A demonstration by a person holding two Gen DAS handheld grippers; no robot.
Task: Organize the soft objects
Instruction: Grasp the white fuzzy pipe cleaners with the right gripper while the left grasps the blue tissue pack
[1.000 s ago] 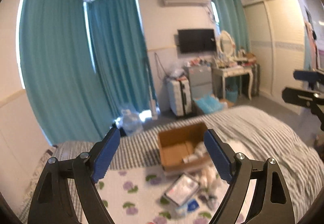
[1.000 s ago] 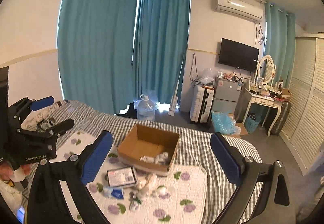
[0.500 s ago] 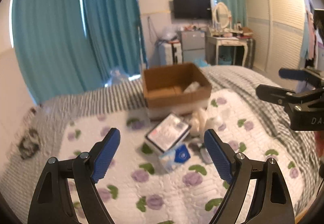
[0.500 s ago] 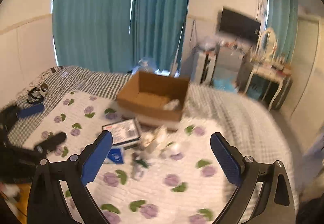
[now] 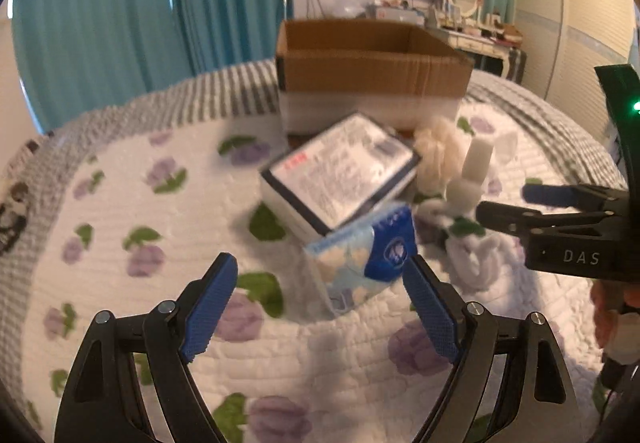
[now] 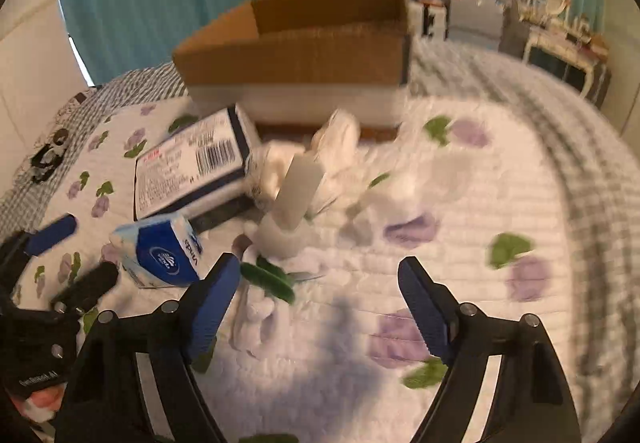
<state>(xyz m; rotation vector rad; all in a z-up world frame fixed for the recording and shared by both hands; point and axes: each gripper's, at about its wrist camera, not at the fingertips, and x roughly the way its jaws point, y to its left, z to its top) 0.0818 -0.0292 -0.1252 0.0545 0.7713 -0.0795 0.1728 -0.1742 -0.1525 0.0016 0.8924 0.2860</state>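
Both grippers lowered toward quilt, left gripper [image 5: 320, 291] fingers apart, right gripper [image 6: 318, 293] fingers just narrowing, empty.

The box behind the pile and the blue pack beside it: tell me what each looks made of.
Box: corrugated cardboard, matte brown, ribbed lines along its wall. Blue pack: probably tissues in thin glossy plastic film, with a printed logo and a wrinkled, crumpled end.
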